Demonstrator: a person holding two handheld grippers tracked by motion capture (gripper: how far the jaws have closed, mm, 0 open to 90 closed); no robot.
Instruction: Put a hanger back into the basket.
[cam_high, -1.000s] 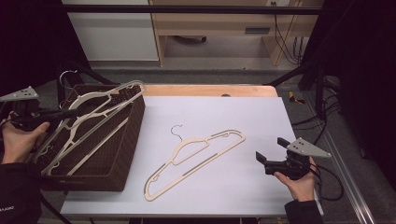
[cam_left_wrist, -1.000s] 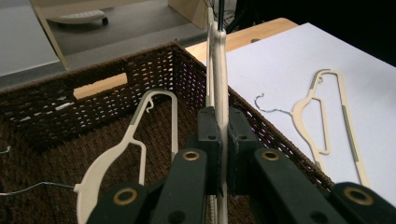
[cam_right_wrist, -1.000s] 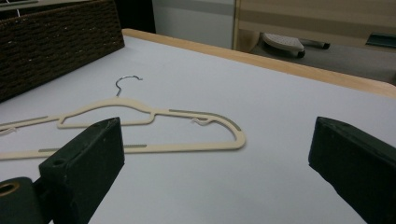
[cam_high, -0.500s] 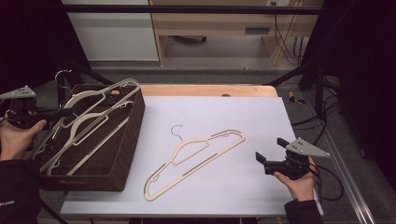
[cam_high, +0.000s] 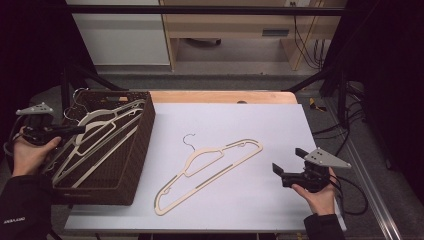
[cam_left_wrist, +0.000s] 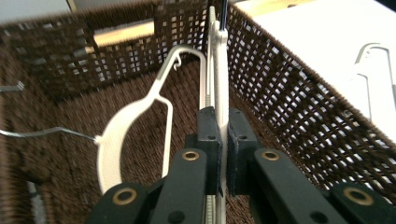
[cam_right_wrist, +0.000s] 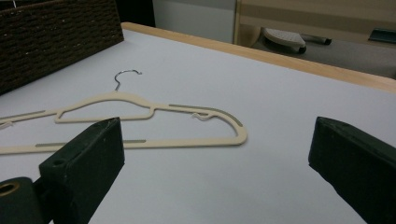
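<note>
Since the earlier frames the left gripper (cam_high: 75, 130) has sunk, bringing the cream plastic hanger (cam_high: 107, 125) it carries lower, so that it now lies mostly inside the dark brown woven basket (cam_high: 142, 145) instead of tilting above its rim. In the left gripper view the jaws are closed tight on that hanger's thin flat bar (cam_left_wrist: 219, 84), which runs edge-on between the 2 black pads (cam_left_wrist: 209, 135) and away toward the basket's far wall (cam_left_wrist: 116, 46). Under and beside it in the basket lies another cream hanger (cam_left_wrist: 116, 140), its curved shoulder near the jaws and its metal hook off to the side. A third cream hanger with a silver wire hook (cam_high: 207, 167) lies flat on the white surface (cam_high: 280, 125), slanting between the basket and the right gripper (cam_high: 282, 172), touching neither. The right gripper is held just above the surface near its right edge, with its jaws spread wide and nothing between them; in the right gripper view they frame the near end of that flat hanger (cam_right_wrist: 140, 116), which lies ahead of them and clear of both.
</note>
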